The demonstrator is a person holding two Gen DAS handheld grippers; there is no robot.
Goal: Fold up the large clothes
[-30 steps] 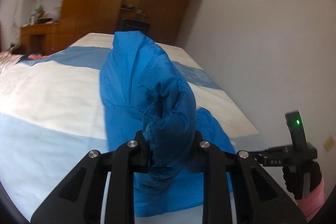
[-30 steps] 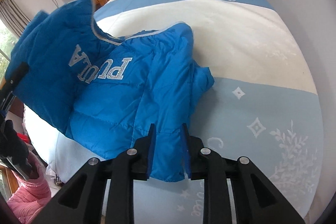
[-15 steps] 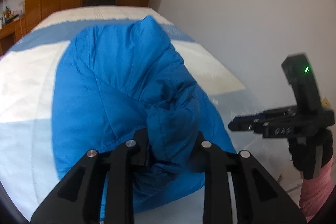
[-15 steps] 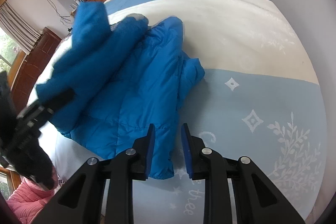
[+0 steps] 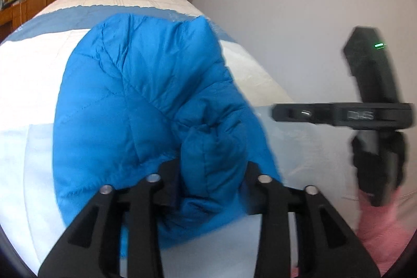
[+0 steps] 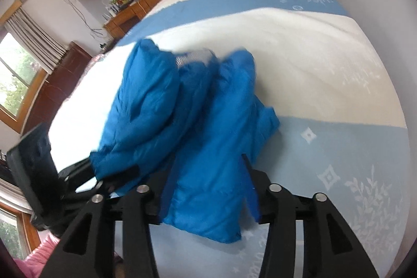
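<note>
Fingers point(image 5: 250, 173) of our left gripper point(image 5: 212, 173) and right gripper point(image 6: 206, 173) have just been opening, parted around the jacket point(image 6: 208, 127) on the bed point(image 6: 325, 69).

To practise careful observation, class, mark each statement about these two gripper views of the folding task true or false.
1. The jacket is red. False: it is blue.
2. The jacket lies on a bed with blue and white bands. True.
3. The right gripper has nothing between its fingers. False: the jacket's hem sits between them, the jaws having just been opening.
4. A bunched fold of jacket sits between the fingers of the left gripper. True.
5. The person wears a green sleeve. False: the sleeve is pink.
</note>
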